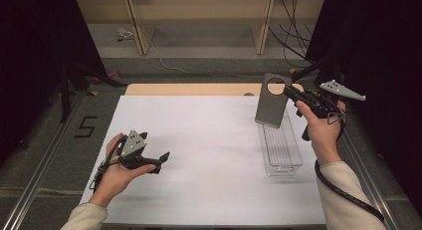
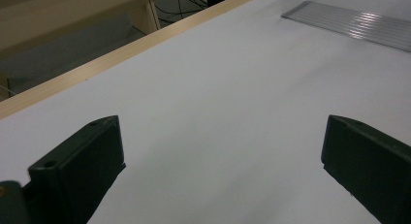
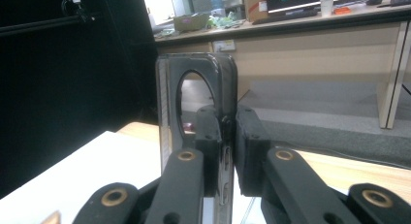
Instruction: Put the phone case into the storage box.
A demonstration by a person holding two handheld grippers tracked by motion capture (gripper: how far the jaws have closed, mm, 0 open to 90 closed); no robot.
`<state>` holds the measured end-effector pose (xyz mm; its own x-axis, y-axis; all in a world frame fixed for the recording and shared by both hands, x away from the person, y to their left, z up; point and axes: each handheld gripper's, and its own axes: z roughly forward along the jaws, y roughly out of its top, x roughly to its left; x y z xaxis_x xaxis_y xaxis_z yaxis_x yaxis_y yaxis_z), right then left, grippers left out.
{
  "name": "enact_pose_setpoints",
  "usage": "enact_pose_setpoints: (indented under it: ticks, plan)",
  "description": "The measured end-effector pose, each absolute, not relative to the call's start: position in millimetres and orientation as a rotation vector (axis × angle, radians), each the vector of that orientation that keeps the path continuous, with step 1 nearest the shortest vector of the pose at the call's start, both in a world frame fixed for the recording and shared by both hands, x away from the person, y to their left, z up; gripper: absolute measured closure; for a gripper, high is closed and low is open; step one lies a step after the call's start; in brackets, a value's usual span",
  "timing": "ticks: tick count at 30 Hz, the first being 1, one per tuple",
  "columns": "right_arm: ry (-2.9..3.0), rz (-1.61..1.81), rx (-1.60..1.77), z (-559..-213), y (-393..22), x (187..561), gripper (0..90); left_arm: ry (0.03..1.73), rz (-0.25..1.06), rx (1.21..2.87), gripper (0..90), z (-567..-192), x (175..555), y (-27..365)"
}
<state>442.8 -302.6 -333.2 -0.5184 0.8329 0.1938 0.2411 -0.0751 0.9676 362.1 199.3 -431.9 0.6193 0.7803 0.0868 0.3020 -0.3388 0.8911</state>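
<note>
My right gripper is shut on the upper edge of a flat grey lid with a round hole near its top. The lid hangs upright over the far end of a clear ribbed plastic box at the table's right. In the right gripper view the two pads pinch the lid's thin edge, and the gripper points level. My left gripper rests low at the table's left, held in a hand. Its jaws stand wide open over bare white sheet, and the left gripper view shows nothing between them.
A white sheet covers the table, with a wooden strip along its far edge. The clear box lies far right in the left gripper view. Beyond the table stand a wooden shelf frame and loose cables on the floor.
</note>
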Motion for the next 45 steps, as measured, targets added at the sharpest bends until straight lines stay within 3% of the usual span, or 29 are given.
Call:
enact_pose_setpoints:
  ticks: [45]
  plan:
    - [1.712, 1.592, 1.165, -333.9, -309.3, 444.0, 82.4, 0.864, 0.643, 1.909, 1.3, -432.2, 362.5, 199.8]
